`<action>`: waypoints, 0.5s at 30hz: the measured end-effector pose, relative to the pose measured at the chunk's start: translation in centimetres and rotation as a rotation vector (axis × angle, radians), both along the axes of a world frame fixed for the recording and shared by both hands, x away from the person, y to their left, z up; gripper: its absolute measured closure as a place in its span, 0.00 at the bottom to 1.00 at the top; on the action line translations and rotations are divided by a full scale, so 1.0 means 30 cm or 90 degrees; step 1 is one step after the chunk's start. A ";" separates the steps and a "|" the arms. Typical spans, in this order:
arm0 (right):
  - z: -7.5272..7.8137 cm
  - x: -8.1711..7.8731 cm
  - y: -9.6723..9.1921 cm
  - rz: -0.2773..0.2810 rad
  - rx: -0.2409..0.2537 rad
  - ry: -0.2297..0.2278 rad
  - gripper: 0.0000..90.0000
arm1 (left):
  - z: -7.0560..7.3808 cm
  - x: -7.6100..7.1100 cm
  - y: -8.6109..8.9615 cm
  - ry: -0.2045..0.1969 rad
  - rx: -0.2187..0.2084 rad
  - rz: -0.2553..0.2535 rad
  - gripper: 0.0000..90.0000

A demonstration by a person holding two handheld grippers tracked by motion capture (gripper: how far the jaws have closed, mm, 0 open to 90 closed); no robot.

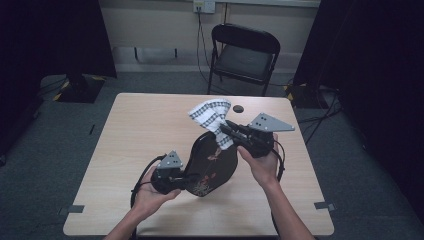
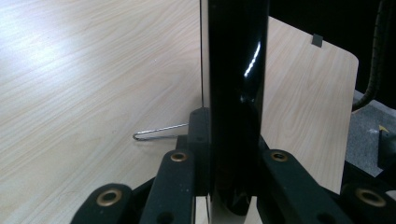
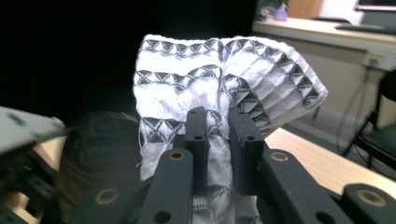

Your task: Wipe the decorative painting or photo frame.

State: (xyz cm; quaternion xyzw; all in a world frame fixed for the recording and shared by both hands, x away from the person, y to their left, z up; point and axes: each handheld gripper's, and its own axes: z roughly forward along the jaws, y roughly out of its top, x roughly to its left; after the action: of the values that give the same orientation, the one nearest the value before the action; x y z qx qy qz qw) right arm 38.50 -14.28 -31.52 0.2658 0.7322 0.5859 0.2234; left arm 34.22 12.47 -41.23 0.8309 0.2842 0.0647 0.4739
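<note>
A glossy black lacquered tray (image 1: 212, 160) with a red and gold flower pattern stands tilted up on its edge over the wooden table (image 1: 145, 130). My left gripper (image 1: 187, 180) is shut on its near lower rim. In the left gripper view the tray's shiny edge (image 2: 236, 93) runs straight up between the jaws of that gripper (image 2: 219, 126). My right gripper (image 1: 225, 127) is shut on a white cloth (image 1: 210, 112) with black checks, held against the tray's upper far end. Seen from the right gripper view, the bunched cloth (image 3: 224, 70) rises above the closed jaws of the right gripper (image 3: 219, 126).
A small black round thing (image 1: 238, 108) lies on the table's far side. Behind the table stands a black folding chair (image 1: 245, 50). A thin bent metal wire (image 2: 159, 132) lies on the tabletop beside the tray. Dark curtains flank the room.
</note>
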 end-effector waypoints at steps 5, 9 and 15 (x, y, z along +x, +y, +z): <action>0.012 0.019 0.009 -0.009 -0.044 -0.001 0.89 | 0.000 0.003 -0.003 0.008 -0.004 0.005 0.89; -0.015 0.056 -0.022 -0.036 -0.050 0.026 0.89 | 0.003 0.001 -0.006 0.004 0.005 0.006 0.89; -0.056 0.081 -0.086 -0.070 -0.046 0.043 0.89 | 0.001 -0.001 -0.006 0.006 0.000 0.008 0.89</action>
State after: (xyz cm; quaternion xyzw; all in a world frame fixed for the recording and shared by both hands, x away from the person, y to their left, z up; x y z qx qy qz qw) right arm 40.94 -16.85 -33.19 0.3171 0.7443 0.5365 0.2400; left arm 34.18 12.28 -41.21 0.8294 0.2915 0.0638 0.4722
